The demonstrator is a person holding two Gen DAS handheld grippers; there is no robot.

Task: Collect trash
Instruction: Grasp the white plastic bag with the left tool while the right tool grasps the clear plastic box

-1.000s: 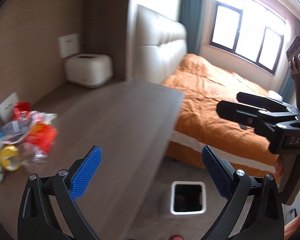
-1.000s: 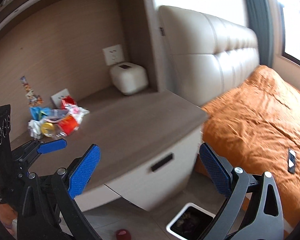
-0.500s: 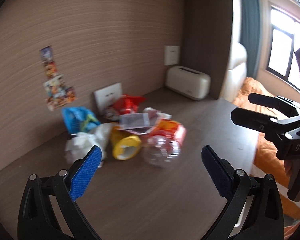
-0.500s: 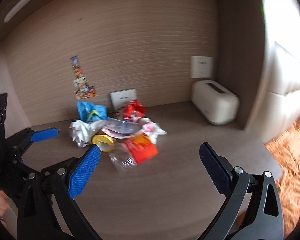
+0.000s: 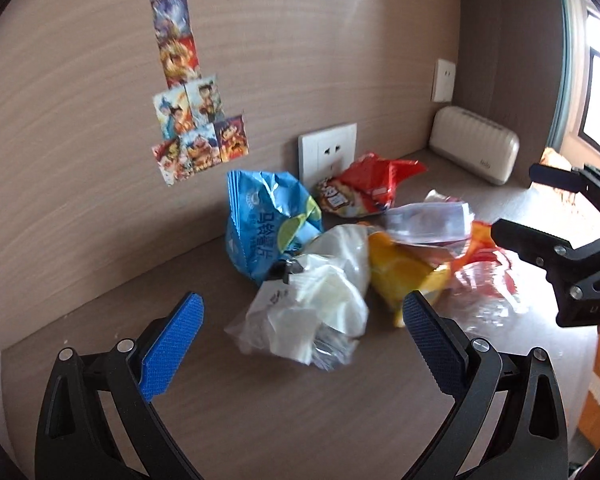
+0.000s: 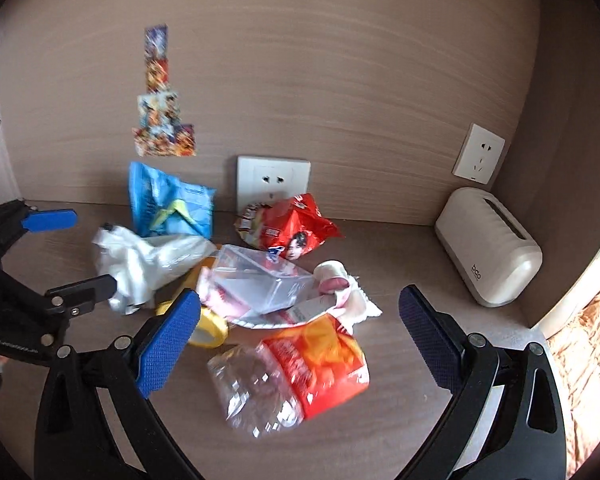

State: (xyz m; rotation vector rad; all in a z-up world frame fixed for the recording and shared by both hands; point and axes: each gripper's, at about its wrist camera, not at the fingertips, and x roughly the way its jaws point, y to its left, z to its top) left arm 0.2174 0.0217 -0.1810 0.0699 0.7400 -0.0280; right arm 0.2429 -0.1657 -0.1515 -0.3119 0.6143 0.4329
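Wooden desk (image 6: 440,420), white box (image 6: 490,246) marked "bcto", blue chip bag (image 5: 266,226) with Chinese lettering

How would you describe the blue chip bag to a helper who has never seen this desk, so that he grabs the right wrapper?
Start at the white wall socket just above the wooden desk, under the strip of cartoon stickers. The blue chip bag stands directly left of that socket, leaning against the wall behind the crumpled white plastic bag. It is the only blue wrapper; the bag right of it is red.
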